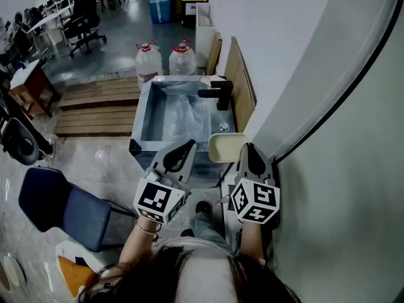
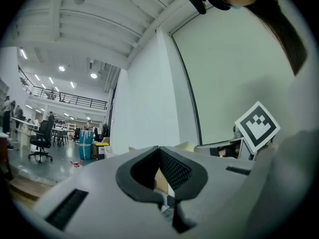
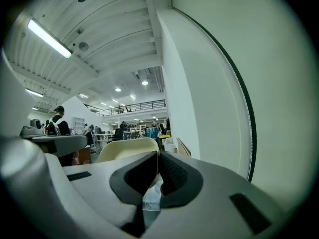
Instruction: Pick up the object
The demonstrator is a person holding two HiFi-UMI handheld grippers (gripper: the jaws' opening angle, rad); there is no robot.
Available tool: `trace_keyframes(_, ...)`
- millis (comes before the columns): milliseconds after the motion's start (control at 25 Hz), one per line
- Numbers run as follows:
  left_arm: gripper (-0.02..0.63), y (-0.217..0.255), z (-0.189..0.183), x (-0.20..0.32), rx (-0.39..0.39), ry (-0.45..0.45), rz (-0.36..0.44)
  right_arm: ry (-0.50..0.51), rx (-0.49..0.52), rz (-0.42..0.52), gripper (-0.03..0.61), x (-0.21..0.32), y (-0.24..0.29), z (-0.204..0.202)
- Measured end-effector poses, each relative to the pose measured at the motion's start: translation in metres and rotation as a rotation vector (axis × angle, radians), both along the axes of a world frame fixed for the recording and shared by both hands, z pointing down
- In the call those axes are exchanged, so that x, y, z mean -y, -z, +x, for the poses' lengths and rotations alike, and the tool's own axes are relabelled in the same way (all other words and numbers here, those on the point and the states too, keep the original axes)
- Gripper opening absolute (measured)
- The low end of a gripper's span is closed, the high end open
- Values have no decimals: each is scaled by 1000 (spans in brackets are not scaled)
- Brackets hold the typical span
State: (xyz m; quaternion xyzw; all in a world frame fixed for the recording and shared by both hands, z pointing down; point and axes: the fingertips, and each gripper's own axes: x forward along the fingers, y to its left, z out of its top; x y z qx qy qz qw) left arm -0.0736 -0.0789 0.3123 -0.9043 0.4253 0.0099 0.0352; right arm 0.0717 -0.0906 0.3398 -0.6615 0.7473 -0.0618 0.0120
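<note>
1. Cream plate (image 1: 226,147), apparently the object to be lifted, lay at the near right corner of the sink (image 1: 144,115), just ahead of the right tongs (image 1: 250,151) and near the pale wall.
2. Both tongs were closed tip to tip and empty, with the left tongs (image 1: 188,146) held over the sink's near edge. A reach made without opening first would likely have shoved the plate rather than gripped it.
3. Such a push could have tipped the plate into the basin, below the black faucet (image 1: 218,95).
4. Its thin, smooth-looking rim suggested that a shallow bite might slip as the plate rose.
5. The wall close on the right left little room to swing, so a knock to the right tongs seemed possible.
</note>
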Motion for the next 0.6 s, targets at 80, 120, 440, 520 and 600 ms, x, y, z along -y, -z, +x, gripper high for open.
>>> trace_keyframes(80, 8, 4, -2, -4, -5, 3, 11, 0, 0, 5, 34, -4, 3, -2)
trace_keyframes(120, 8, 5, -3, -6, -6, 3, 14, 1, 0, 7, 33, -6, 4, -3)
trace_keyframes(440, 8, 4, -7, -19, -3, 3, 17, 11, 0, 17, 32, -15, 7, -10)
trace_keyframes(520, 8, 5, -8, -20, -5, 2, 18, 9, 0, 20, 33, -16, 8, -11)
trace_keyframes(600, 8, 6, -8, -20, -8, 2, 24, 6, -3, 23, 32, -17, 9, -11)
